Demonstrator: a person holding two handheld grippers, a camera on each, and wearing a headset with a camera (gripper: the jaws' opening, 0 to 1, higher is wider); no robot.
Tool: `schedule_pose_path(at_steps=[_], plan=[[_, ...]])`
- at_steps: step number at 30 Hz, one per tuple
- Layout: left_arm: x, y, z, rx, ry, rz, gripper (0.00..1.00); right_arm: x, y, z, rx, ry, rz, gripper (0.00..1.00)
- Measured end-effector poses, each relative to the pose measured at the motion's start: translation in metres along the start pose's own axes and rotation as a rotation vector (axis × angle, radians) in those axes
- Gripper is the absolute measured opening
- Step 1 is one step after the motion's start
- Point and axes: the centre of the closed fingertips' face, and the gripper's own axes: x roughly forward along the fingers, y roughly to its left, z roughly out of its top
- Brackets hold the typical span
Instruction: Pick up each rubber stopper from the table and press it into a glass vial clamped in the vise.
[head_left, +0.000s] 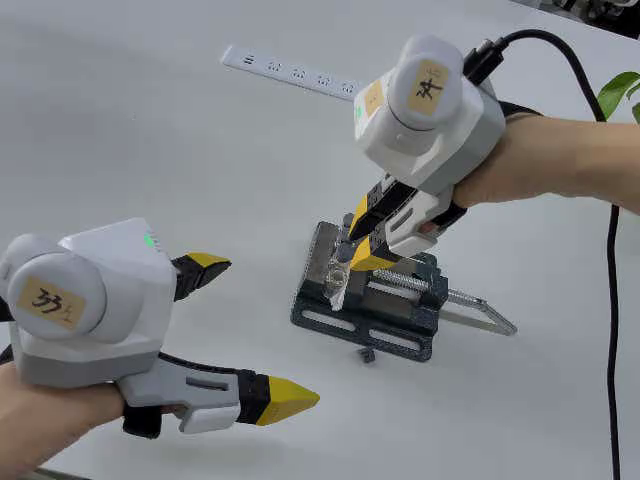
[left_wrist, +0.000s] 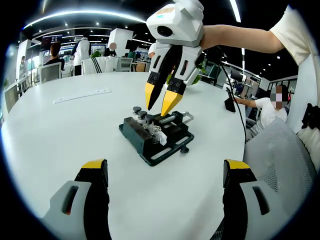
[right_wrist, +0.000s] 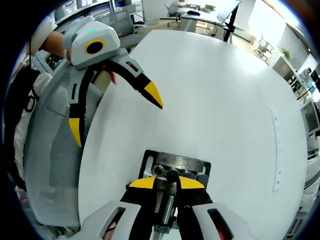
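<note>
Workbench with both tools. The left tool (head_left: 258, 330), jaws spread wide and empty, hovered over bare white worktop (head_left: 150, 150), well apart from the vise (head_left: 372, 322). The right tool (head_left: 352, 250) pointed down at the clamped end of the vise, its yellow-tipped jaws drawn narrow just above the glass vials (head_left: 338, 276); whether they clasped a stopper could not be told. In the left gripper view, the vials stood upright in a row between the vise jaws, and dark rubber stoppers (left_wrist: 136, 108) sat on their mouths. A small dark object (head_left: 367, 355), too small to identify, lay on the worktop just beside the vise base. A white power strip (head_left: 295, 72) lay farther back.
</note>
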Motion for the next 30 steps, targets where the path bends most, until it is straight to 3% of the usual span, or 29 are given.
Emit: schedule_pose_path(at_steps=[11,30], plan=[[-0.0002,0.0035,-0.0026,-0.007,0.001,0.005,0.95,0.0053,-0.0062,-0.0027,0.001,0.032,0.026,0.03],[-0.0005,0.0019,-0.0054,-0.016,0.008,0.001,0.95,0.0090,-0.0031,-0.0022,0.004,0.045,0.038,0.01]])
